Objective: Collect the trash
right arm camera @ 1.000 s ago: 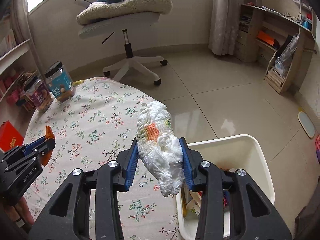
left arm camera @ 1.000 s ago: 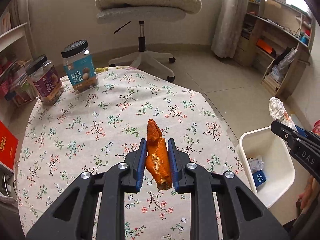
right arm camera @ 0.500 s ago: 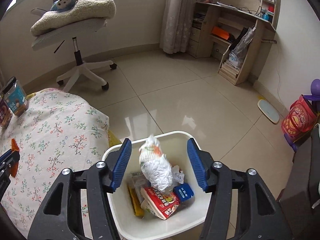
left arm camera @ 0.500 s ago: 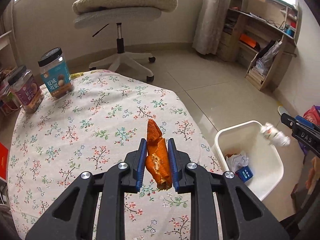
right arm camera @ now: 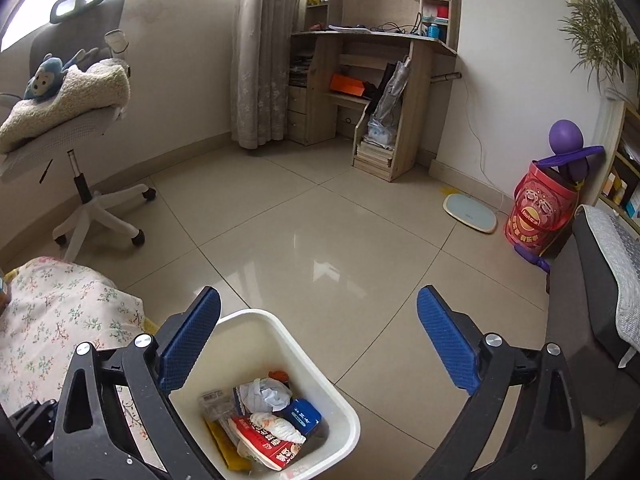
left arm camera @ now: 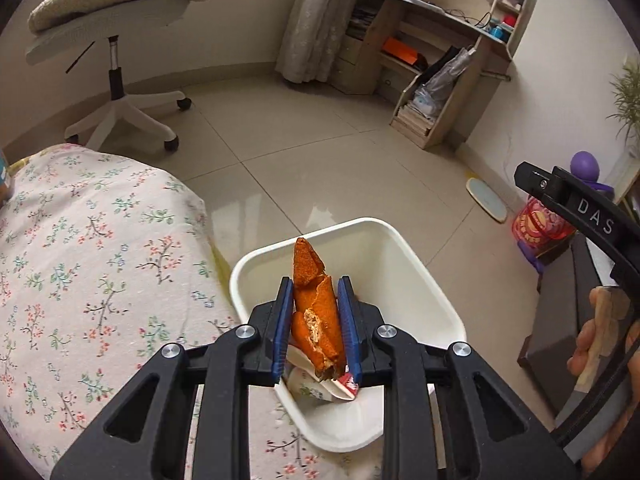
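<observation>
Your left gripper (left arm camera: pixel 316 312) tilts downward over the white bin (left arm camera: pixel 436 292), its blue pads pressed narrowly on an orange peel (left arm camera: pixel 316 308) that stands upright between them, tip pointing away from you. The log of motion shows those jaws just starting to open, yet the peel is pinched. The bin sits on the tiled floor just beside the floral-clothed table (left arm camera: pixel 88 264). Your right gripper (right arm camera: pixel 318 344) also angles down above the bin (right arm camera: pixel 340 404), its jaws opening wide with nothing between them. In the bin lie a crumpled tissue wad (right arm camera: pixel 276 426), a red wrapper (right arm camera: pixel 264 444) and a blue packet (right arm camera: pixel 302 416). At the left view's right edge, your right hand (left arm camera: pixel 600 336) wraps its gripper's handle.
</observation>
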`<state>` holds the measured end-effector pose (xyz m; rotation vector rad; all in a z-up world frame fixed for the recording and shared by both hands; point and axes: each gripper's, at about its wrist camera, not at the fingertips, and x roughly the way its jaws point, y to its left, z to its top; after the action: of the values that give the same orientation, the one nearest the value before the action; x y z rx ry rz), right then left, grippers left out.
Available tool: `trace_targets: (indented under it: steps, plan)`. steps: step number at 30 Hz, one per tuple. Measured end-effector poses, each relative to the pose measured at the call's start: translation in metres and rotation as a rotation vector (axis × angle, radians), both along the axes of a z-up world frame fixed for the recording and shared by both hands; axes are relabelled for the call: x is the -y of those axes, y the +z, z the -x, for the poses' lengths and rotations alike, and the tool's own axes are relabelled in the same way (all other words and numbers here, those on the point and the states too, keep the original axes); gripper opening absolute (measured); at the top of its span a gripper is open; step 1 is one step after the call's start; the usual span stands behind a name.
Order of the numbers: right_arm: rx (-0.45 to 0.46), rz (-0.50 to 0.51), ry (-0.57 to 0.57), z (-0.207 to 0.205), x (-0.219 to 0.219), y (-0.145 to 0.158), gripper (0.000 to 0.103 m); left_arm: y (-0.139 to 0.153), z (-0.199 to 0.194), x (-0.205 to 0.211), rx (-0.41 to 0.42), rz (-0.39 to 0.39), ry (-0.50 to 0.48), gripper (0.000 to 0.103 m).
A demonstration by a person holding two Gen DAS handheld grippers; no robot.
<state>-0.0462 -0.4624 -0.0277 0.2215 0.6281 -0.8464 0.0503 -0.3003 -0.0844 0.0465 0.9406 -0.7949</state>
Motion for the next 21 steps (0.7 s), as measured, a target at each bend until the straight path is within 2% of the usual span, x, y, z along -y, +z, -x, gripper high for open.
trace_targets:
  steps: [1,3,7,9,16,18,21]
  plan:
    - [0.009,-0.004,-0.014,0.002,0.004,0.001,0.095,0.0,0.0,0.007,-0.022,0.02,-0.017,0.029]
    - [0.028,-0.005,-0.039,0.008,0.009,0.004,0.095,0.003,0.001,0.016,-0.033,0.04,-0.036,0.051]
    - [0.061,0.012,-0.068,0.015,0.011,0.01,0.096,0.017,0.003,0.025,-0.002,0.046,-0.067,0.059]
    - [0.077,0.018,-0.068,0.017,0.006,0.012,0.096,0.024,0.003,0.023,0.028,0.032,-0.062,0.067]
    - [0.11,0.038,-0.042,0.011,-0.021,0.02,0.096,0.046,0.002,-0.015,0.222,-0.065,0.079,0.086]
    - [0.118,0.04,-0.014,0.007,-0.032,0.022,0.096,0.055,0.001,-0.031,0.286,-0.085,0.135,0.093]
    - [0.123,0.047,0.037,-0.001,-0.051,0.023,0.096,0.068,0.004,-0.056,0.394,-0.11,0.24,0.097]
